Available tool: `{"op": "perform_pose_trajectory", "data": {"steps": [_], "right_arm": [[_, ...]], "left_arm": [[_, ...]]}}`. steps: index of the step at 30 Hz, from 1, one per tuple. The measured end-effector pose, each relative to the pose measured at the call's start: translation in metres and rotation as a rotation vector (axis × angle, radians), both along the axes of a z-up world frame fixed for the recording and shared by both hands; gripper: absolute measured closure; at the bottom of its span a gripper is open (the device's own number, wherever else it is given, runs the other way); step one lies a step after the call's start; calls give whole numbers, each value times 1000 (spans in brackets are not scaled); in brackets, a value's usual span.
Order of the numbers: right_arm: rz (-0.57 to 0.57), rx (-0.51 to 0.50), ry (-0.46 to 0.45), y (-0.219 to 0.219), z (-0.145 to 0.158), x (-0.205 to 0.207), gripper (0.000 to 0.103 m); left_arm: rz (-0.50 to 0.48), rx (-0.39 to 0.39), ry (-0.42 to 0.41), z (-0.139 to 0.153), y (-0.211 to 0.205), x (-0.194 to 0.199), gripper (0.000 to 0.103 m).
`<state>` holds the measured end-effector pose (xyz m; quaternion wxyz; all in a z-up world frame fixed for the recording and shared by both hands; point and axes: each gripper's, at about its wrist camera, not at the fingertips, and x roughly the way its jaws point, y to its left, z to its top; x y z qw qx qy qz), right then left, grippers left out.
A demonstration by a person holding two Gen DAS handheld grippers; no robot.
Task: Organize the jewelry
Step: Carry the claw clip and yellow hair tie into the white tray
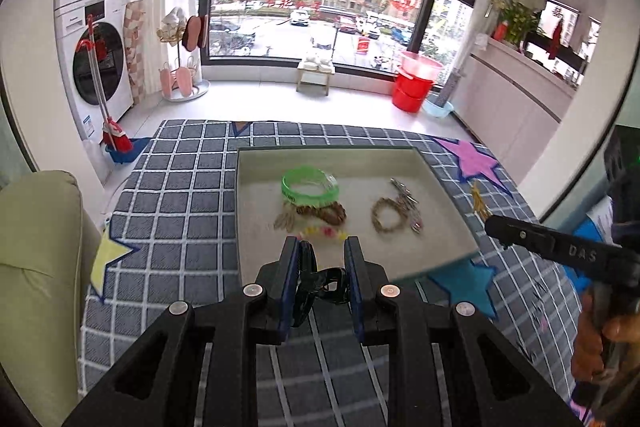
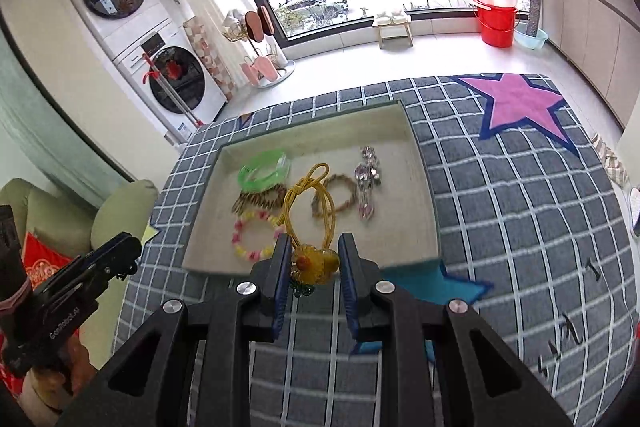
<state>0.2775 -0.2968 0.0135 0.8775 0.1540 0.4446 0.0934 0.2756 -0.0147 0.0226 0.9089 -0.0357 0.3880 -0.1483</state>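
A cream tray [image 1: 444, 187] [image 2: 424, 187] lies on a grey checked cloth with stars. In it are a green bangle [image 1: 310, 185] [image 2: 264, 169], a brown bracelet [image 1: 324, 213], a pink and yellow bead bracelet [image 2: 254, 237], a woven ring bracelet [image 1: 388, 215] [image 2: 340, 195] and a crystal piece [image 2: 368, 183]. My left gripper [image 1: 322, 259] hovers at the tray's near edge, shut on a black hair accessory [image 1: 320, 281]. My right gripper [image 2: 314, 251] is shut on the flower of a yellow hair tie [image 2: 314, 261]; its elastic loop stands over the tray.
A green sofa cushion [image 1: 36, 267] borders the cloth on the left. Washing machines [image 1: 96, 67], a slipper rack [image 1: 184, 79], a small stool [image 1: 316, 75] and red buckets [image 1: 414, 87] stand on the floor beyond. A hand [image 1: 592, 343] holds the right gripper's handle.
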Motion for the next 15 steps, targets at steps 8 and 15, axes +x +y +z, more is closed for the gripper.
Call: {"op": "perform_pose_trajectory", "data": {"steps": [8, 15], "right_arm": [[-12, -31, 46, 2, -31, 44, 77], [-25, -63, 90, 3, -62, 64, 78]], "left_arm": [[39, 33, 48, -42, -17, 45, 66], [43, 76, 72, -69, -30, 61, 66]]}}
